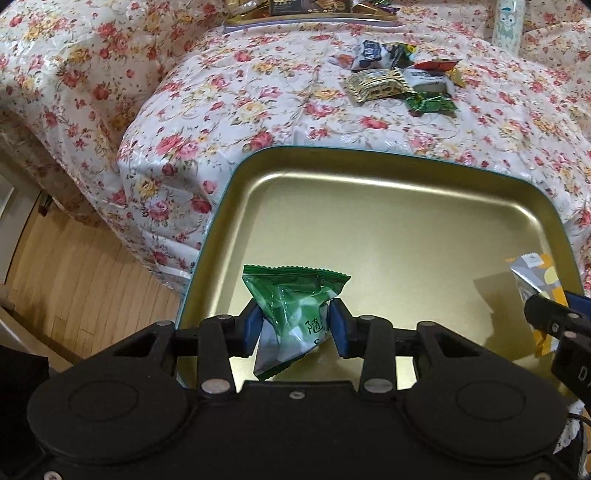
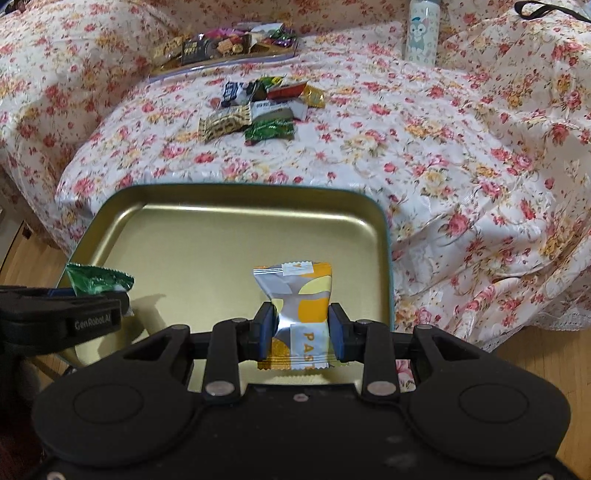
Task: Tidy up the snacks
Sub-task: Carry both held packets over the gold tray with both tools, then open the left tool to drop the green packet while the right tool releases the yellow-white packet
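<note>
My left gripper (image 1: 295,326) is shut on a green snack packet (image 1: 295,299) and holds it over the near left part of a gold metal tray (image 1: 388,229) with a teal rim. My right gripper (image 2: 300,328) is shut on a silver and orange pastry packet (image 2: 299,295) over the near right part of the same tray (image 2: 221,229). Each gripper shows at the edge of the other's view, the right gripper (image 1: 554,317) and the left gripper (image 2: 74,314). A pile of loose snacks (image 1: 402,79) lies on the floral cloth beyond the tray, and it also shows in the right wrist view (image 2: 258,107).
A second tray heaped with snacks (image 2: 225,46) stands at the far side. A white cartoon bottle (image 2: 421,31) stands at the back right. The floral cloth (image 2: 461,147) covers the whole surface; wooden floor (image 1: 74,266) lies to the left below.
</note>
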### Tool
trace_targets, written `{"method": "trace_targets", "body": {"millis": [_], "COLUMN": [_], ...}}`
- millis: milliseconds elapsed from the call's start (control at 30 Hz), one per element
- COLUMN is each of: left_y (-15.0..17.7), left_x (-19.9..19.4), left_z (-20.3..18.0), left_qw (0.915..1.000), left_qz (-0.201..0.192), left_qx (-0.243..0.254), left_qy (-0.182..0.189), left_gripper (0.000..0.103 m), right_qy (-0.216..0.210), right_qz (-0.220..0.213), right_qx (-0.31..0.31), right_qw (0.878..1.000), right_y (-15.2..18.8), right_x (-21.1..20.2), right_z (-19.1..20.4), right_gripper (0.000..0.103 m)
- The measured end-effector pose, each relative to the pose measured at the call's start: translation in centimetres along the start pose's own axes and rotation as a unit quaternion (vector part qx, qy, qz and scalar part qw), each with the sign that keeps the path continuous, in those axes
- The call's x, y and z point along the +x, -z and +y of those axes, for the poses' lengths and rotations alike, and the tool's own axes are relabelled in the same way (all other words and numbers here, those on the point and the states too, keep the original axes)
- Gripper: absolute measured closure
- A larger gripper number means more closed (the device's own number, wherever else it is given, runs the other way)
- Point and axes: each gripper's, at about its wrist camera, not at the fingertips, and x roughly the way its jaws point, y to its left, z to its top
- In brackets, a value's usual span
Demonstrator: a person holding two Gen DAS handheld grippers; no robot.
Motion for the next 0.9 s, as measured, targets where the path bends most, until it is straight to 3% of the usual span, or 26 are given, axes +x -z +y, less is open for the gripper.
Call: {"method": "trace_targets", "body": {"millis": [400, 900], "left_y": [0.23, 0.37], "left_x": [0.29, 0.47], "left_z": [-0.5, -0.08], "left_qw": [0.9997, 0.9998], "left_qz": [0.009, 0.018], "left_qx": [0.02, 0.006], "left_qy": [-0.006, -0.001], "left_gripper": [0.051, 0.051], "right_qy": [0.0, -0.003], "right_qz": [0.007, 0.019], "right_qx": [0.001, 0.0], "right_qw": [1.0, 1.0], "right_y": [-0.07, -0.09], "right_x": [0.12, 0.42], "right_z": [-0.14, -0.18], "right_gripper": [0.069, 0.069]}}
